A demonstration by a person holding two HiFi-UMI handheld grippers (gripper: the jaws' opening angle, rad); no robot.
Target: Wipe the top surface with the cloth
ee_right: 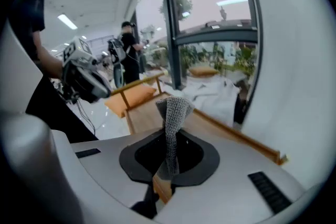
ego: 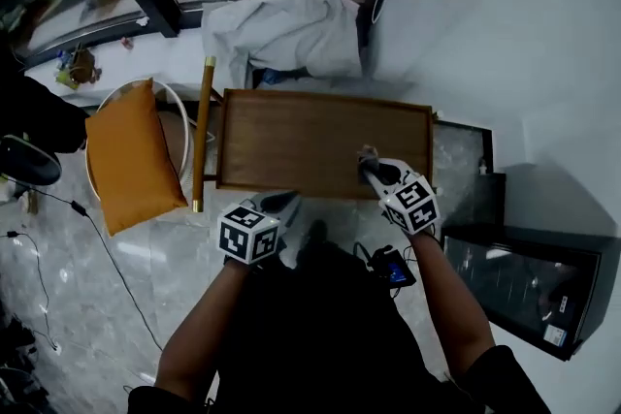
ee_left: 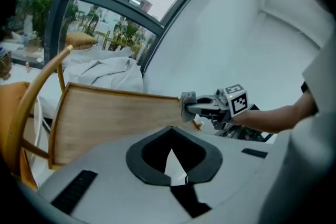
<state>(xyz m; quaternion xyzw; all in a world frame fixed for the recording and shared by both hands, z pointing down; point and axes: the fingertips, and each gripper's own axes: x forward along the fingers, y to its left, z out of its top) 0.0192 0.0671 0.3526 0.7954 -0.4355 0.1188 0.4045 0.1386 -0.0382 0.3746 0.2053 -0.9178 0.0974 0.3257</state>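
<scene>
One cloth (ego: 368,162) (pinched) near tabletop (ego: 291,141) front edge.

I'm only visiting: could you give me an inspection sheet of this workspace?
Surface: wooden tabletop, bare, with a raised rim.
Job's things: grey cloth, at the top's front right.
Clutter: nothing seen on the top.
Grippers: right gripper shut on the cloth; left gripper shut, empty, by the front edge.
Cables: black cable across the floor, left.
Surroundings: orange cushion on a chair; white sheet behind; black cabinet right.
</scene>
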